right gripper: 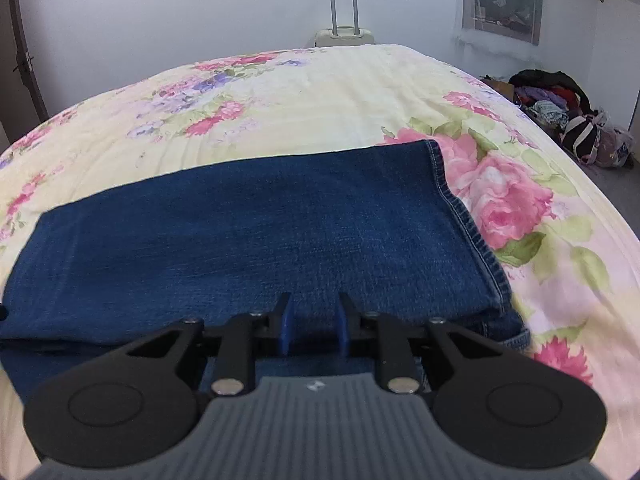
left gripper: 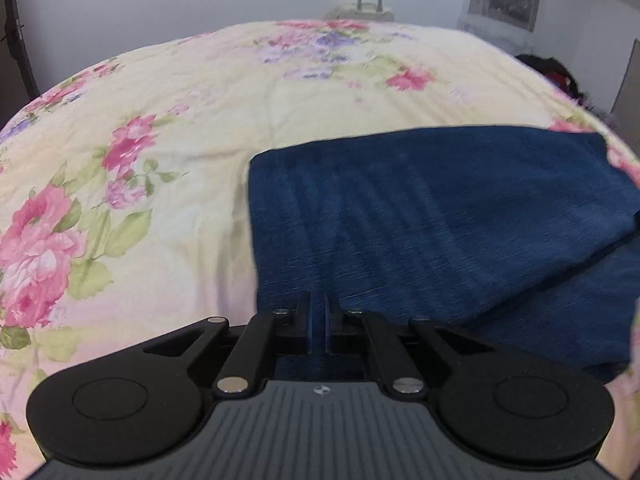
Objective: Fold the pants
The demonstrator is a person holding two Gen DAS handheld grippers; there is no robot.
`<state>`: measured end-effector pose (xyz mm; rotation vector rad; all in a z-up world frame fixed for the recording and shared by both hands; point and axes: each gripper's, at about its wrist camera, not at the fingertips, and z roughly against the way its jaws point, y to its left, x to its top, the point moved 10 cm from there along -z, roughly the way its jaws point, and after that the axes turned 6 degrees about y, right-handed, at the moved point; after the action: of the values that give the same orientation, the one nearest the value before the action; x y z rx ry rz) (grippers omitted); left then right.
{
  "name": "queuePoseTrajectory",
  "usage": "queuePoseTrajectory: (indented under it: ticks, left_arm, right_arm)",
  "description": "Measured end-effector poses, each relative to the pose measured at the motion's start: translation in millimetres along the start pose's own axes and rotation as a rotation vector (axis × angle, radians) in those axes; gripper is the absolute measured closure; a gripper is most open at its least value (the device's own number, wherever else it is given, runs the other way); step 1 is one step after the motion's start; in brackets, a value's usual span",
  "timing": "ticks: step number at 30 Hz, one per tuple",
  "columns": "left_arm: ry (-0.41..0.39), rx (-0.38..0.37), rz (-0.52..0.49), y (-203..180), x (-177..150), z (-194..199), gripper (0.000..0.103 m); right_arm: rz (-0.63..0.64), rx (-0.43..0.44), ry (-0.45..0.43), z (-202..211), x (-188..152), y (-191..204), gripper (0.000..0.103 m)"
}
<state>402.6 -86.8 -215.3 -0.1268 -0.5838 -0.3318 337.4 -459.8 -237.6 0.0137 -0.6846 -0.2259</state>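
Dark blue denim pants (left gripper: 420, 216) lie folded in layers on a floral bedspread (left gripper: 160, 128). In the left wrist view my left gripper (left gripper: 318, 312) sits at the near left part of the pants, its jaws almost together with a thin gap; whether cloth is pinched between them is not visible. In the right wrist view the pants (right gripper: 260, 224) show a stitched hem on the right side. My right gripper (right gripper: 312, 316) is just above the near edge of the pants, jaws apart and empty.
The bedspread (right gripper: 320, 92) reaches to the far wall. A suitcase (right gripper: 344, 36) with a raised handle stands behind the bed. A pile of clothes and bags (right gripper: 568, 112) lies on the floor at the right. A dark stand (left gripper: 16, 40) is at the far left.
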Motion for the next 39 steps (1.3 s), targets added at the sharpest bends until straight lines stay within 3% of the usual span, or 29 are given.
queuePoseTrajectory:
  ticks: [6,8,11,14,18,24,28,32,34,35,36,39]
  left_arm:
    - [-0.085,-0.182,-0.093,-104.7,5.6,27.3,0.098]
    - [-0.076,-0.233,-0.125,-140.7,5.8,20.7,0.098]
    - [-0.012,-0.261,-0.168,-176.9,-7.3,-0.8,0.098]
    - [0.06,-0.224,-0.207,-183.2,-32.4,-23.9,0.098]
    - [0.131,-0.23,-0.196,-174.4,-54.4,-29.7,0.1]
    - [0.146,-0.227,-0.197,-172.7,-63.3,-20.4,0.101]
    - [0.111,-0.253,-0.234,-180.0,-57.7,1.3,0.101]
    - [0.03,-0.264,-0.194,-175.2,-34.0,22.7,0.095]
    - [-0.013,-0.255,-0.162,-166.8,-15.1,27.2,0.095]
    - [-0.032,-0.242,-0.147,-164.0,-3.9,26.6,0.095]
    - [-0.044,-0.227,-0.139,-160.0,4.9,24.9,0.095]
    - [-0.057,-0.201,-0.1,-148.7,27.0,13.4,0.095]
  right_arm:
    - [-0.029,0.143,0.049,35.7,-28.1,16.8,0.084]
    - [-0.041,0.191,0.043,39.4,-32.5,30.9,0.084]
    - [0.066,0.191,0.022,33.5,-39.2,60.1,0.086]
    - [0.147,0.133,0.092,11.9,-64.5,63.4,0.085]
    - [0.141,0.146,0.14,-3.9,-85.3,56.8,0.086]
    - [0.175,0.126,0.177,-8.1,-90.7,60.1,0.086]
    - [0.158,0.128,0.237,2.9,-98.6,57.2,0.086]
    - [-0.05,0.176,0.166,27.1,-77.5,25.2,0.08]
    - [-0.199,0.198,0.11,36.3,-64.1,-2.7,0.062]
    - [-0.288,0.226,0.079,39.4,-58.0,-18.8,0.043]
    - [-0.379,0.251,0.055,40.2,-53.9,-36.5,0.031]
    - [-0.632,0.323,0.006,31.1,-49.5,-84.4,0.031]
